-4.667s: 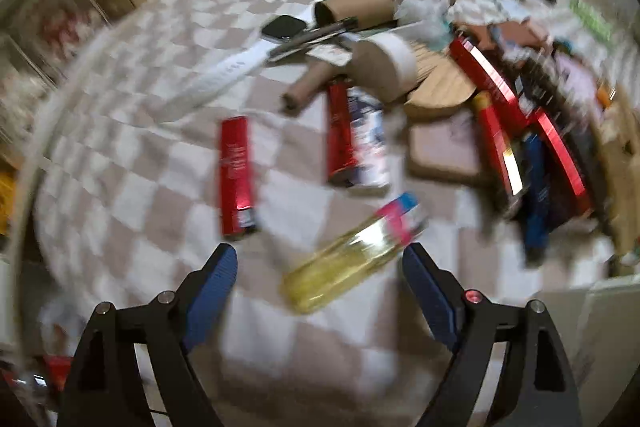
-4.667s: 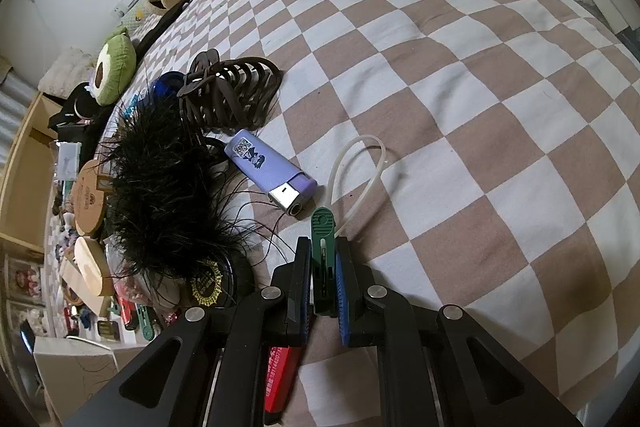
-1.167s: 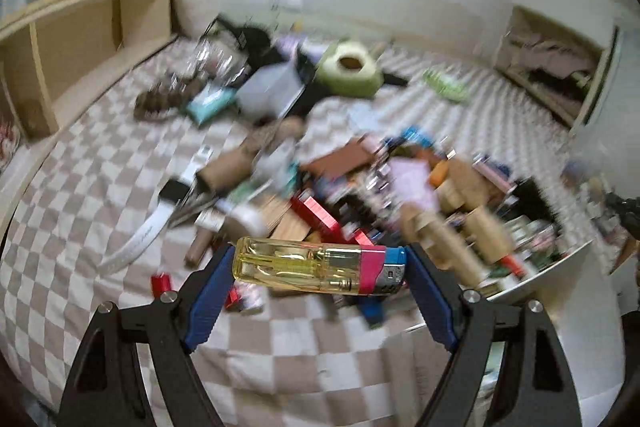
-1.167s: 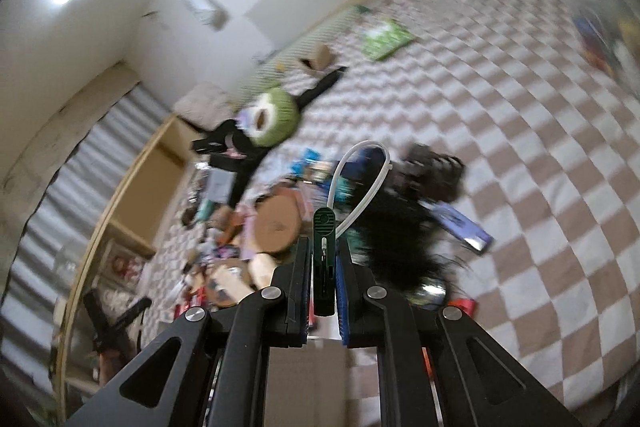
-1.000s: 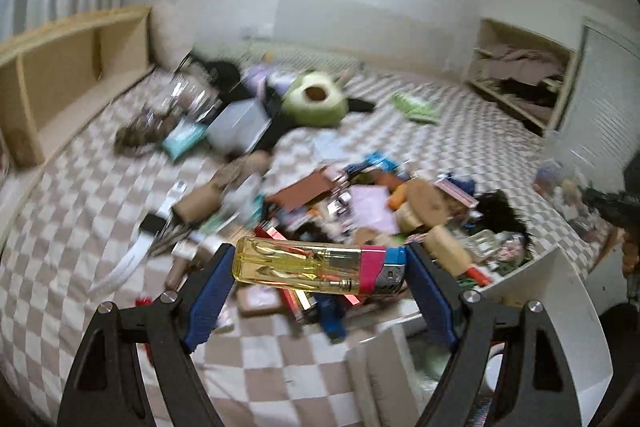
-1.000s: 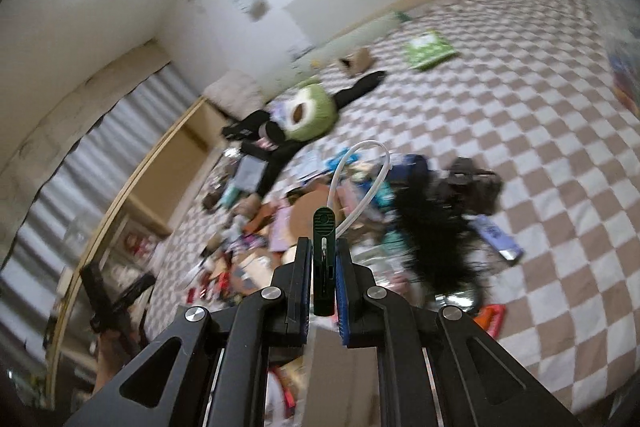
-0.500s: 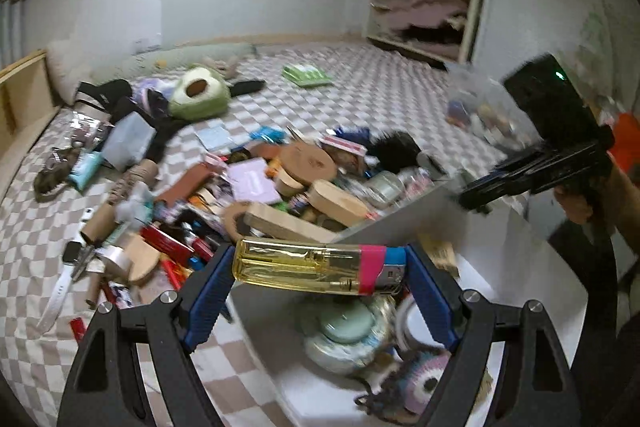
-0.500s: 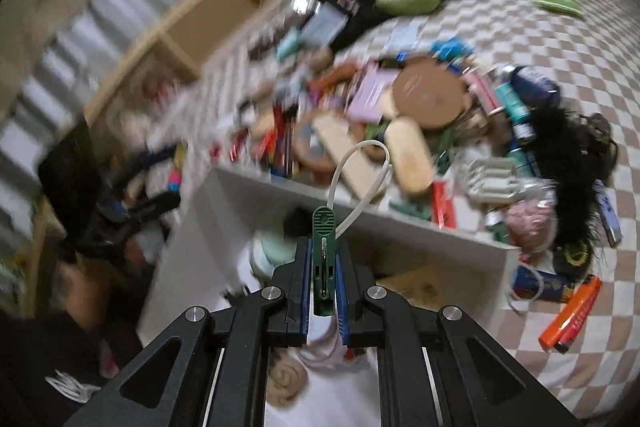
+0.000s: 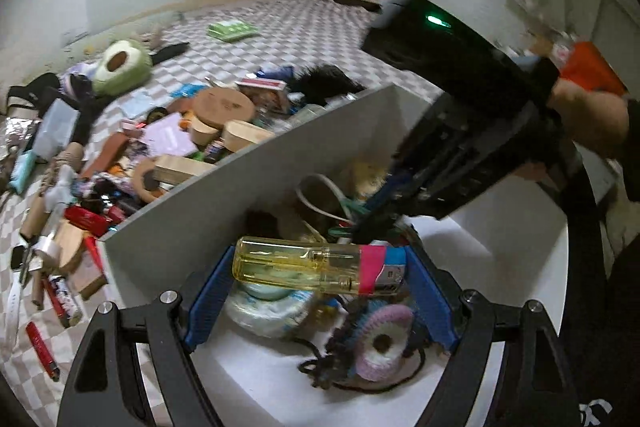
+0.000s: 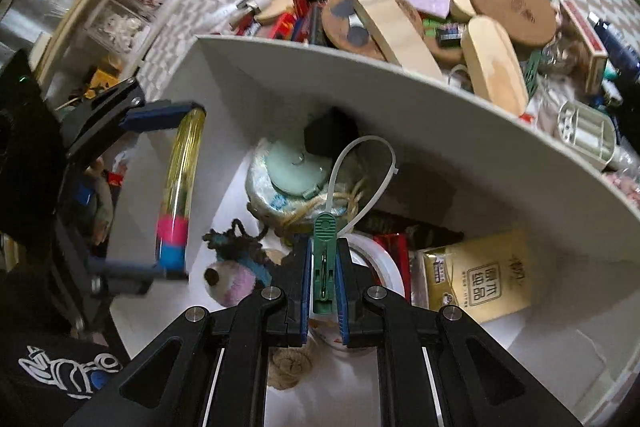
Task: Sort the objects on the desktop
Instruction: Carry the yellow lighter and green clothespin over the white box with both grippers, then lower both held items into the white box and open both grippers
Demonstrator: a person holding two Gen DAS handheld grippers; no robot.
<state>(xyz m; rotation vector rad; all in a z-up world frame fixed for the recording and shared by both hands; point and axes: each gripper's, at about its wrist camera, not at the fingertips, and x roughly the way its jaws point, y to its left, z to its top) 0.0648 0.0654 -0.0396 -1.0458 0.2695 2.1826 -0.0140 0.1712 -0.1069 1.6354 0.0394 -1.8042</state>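
Observation:
My left gripper (image 9: 320,269) is shut lengthwise on a long yellow lighter (image 9: 304,265) with a pink and blue end, held level above the white box (image 9: 256,179). From the right wrist view the same lighter (image 10: 180,183) hangs over the box's left side. My right gripper (image 10: 323,271) is shut on a green clothespin (image 10: 325,259) with a white cable tie (image 10: 360,179) looped from it, pointing down into the white box (image 10: 460,131). In the left wrist view the right gripper (image 9: 372,223) reaches in from the right, held by a hand (image 9: 592,115).
Inside the box lie a mint-lidded wrapped tub (image 10: 292,171), a crocheted pink and blue toy (image 10: 236,275), a tape roll (image 10: 380,263), twine and a gold packet (image 10: 480,279). Beyond its far wall a checkered bed (image 9: 280,27) carries a pile of wooden lids (image 10: 512,3), boxes and red lighters (image 9: 42,355).
Both grippers have swung from over the cluttered bed to above the white box and tilted down into it. Each still holds its object. The right gripper has come close beside the left.

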